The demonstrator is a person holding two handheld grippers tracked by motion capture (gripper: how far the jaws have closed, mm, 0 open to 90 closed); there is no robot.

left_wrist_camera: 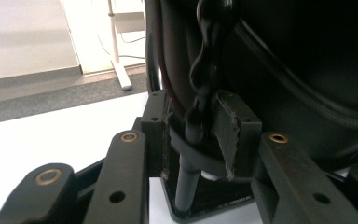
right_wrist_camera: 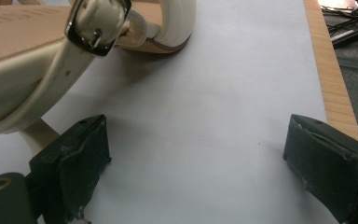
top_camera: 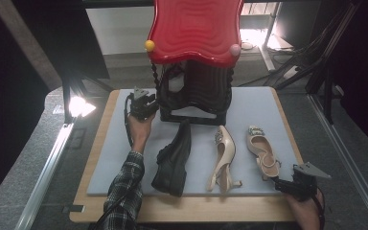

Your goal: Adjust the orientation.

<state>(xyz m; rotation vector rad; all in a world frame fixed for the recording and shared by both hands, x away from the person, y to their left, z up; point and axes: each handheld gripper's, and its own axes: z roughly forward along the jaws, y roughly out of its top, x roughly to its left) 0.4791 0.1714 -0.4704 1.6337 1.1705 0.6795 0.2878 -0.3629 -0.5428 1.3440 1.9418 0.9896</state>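
The left tool (top_camera: 141, 106) is clamped on a twisted black post (left_wrist_camera: 200, 88) at the corner of the red-roofed rack (top_camera: 194, 31) at the far side of the desk (top_camera: 96, 143). The right tool (right_wrist_camera: 196, 163) stands wide apart on the grey mat (right_wrist_camera: 214, 93), just beside the cream slingback shoe (top_camera: 262, 152)

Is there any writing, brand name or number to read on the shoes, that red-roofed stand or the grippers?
None can be read in these pictures.
Black shoe: no label shows.
The two cream shoes: jewelled ornaments on the toes, no words; the insole seen in the right gripper view bears faint marks, too blurred to read.
Red roof of the stand: ripples, no lettering.
Left gripper and right gripper: plain black jaws, no markings.
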